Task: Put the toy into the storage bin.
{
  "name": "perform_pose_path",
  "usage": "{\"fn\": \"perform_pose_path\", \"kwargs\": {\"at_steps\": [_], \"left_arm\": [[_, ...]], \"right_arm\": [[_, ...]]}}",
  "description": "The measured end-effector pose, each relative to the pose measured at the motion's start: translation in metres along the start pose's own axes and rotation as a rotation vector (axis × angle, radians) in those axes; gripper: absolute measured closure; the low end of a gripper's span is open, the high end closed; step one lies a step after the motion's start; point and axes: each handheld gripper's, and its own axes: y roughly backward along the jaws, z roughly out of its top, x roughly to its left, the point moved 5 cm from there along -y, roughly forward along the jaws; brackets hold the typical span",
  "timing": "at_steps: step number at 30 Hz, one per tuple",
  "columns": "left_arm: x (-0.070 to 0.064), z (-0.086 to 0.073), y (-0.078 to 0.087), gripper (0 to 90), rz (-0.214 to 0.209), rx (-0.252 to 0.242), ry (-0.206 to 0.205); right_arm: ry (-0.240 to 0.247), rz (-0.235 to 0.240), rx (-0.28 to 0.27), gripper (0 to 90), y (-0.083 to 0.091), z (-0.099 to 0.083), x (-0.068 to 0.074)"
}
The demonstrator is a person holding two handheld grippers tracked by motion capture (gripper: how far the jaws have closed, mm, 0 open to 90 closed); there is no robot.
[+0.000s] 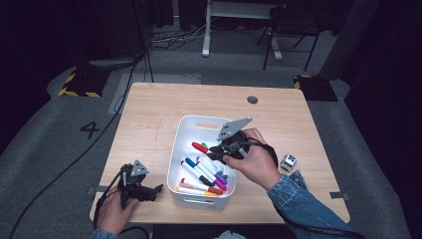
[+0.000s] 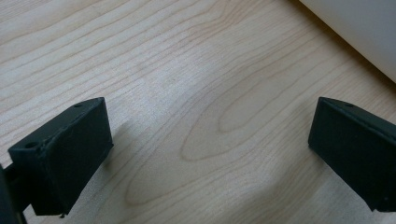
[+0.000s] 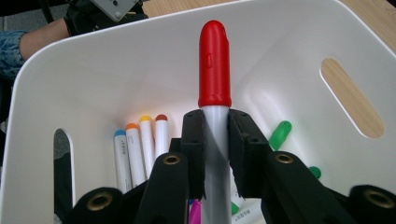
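Right gripper (image 3: 215,135): jaws pinching the white barrel of the red marker (image 3: 215,65) just below its cap, one jaw on each side, barrel running back between them toward the camera. Long axis in line with the jaws, red cap pointing straight ahead, toward the far wall of the bin (image 3: 116,70) in the right gripper view. Held clear above the other markers (image 3: 140,144), not touching them. In the high view, right gripper (image 1: 211,151) over the middle of the bin (image 1: 179,149), marker (image 1: 200,147) lying roughly level, cap aimed left and slightly toward the far edge of the table (image 1: 149,107). Beneath it, loose markers (image 1: 204,174) heaped in the near half of the bin, mostly lying diagonally. Small object (image 1: 288,162) on the table right of the right hand (image 1: 254,162); type not discernible. Left gripper (image 1: 158,189) low at the near left corner, just beside the bin's outer wall; jaws spread wide, bare tabletop (image 2: 196,116) between them.
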Motion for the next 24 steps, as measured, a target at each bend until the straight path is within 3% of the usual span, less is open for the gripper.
{"fn": "perform_pose_path", "kwargs": {"at_steps": [14, 22, 24], "left_arm": [[0.000, 0.000, 0.000, 0.0, 0.000, 0.000, 0.000], [0.000, 0.000, 0.000, 0.0, 0.000, 0.000, 0.000], [0.000, 0.000, 0.000, 0.0, -0.001, 0.000, 0.000]], "right_arm": [[0.024, 0.019, 0.083, 77.4, -0.016, -0.013, 0.012], [0.065, 0.024, 0.158, 77.3, -0.026, -0.017, 0.024], [0.099, 0.023, 0.177, 77.4, -0.030, -0.018, 0.028]]}}
